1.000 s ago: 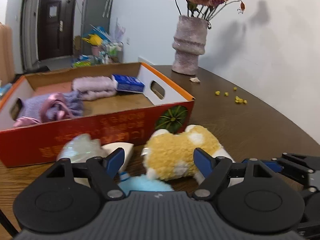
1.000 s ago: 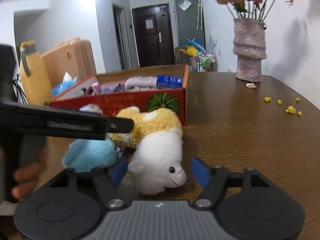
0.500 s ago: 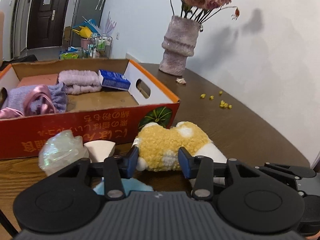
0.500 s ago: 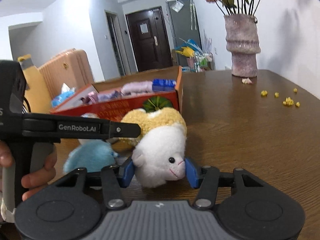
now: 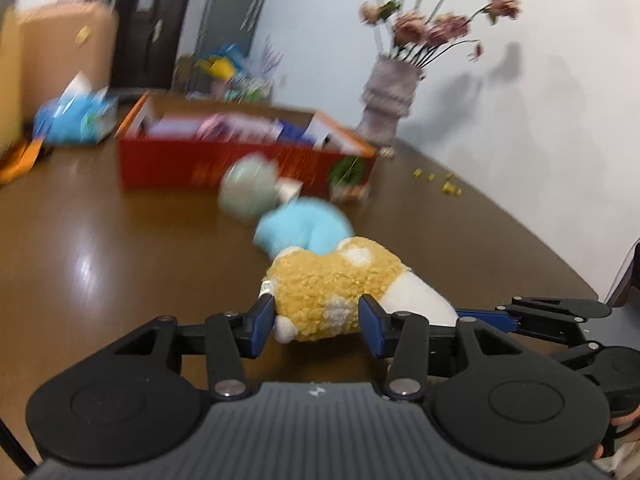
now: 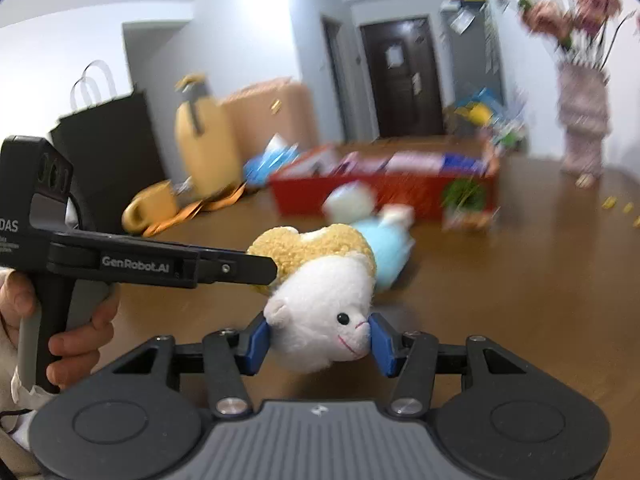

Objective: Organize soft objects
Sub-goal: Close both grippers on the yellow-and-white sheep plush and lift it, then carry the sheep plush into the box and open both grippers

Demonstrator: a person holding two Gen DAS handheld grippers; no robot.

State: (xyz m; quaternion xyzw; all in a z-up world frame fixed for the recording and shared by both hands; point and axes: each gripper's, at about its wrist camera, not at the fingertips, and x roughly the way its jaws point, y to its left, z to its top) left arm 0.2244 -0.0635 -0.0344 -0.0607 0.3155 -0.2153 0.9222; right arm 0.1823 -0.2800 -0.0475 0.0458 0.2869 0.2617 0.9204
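A plush sheep with a yellow woolly body (image 5: 336, 284) and a white head (image 6: 320, 320) is held by both grippers above the brown table (image 5: 120, 248). My left gripper (image 5: 316, 324) is shut on its yellow body. My right gripper (image 6: 320, 340) is shut on its white head. The left gripper also shows from the side in the right wrist view (image 6: 240, 268). A light blue plush (image 5: 304, 228) and a pale round soft object (image 5: 248, 192) lie on the table beyond, in front of the red cardboard box (image 5: 168, 164).
The red box (image 6: 404, 194) holds folded cloths and a blue packet. A vase of dried flowers (image 5: 388, 96) stands at the back right, yellow crumbs (image 5: 440, 184) beside it. A tissue pack (image 5: 76, 120), yellow jug (image 6: 200, 144) and cup (image 6: 148, 208) stand at the left.
Both grippers have closed on the sheep and pulled it back and up, away from the red box. The blue plush and pale object now lie farther ahead.
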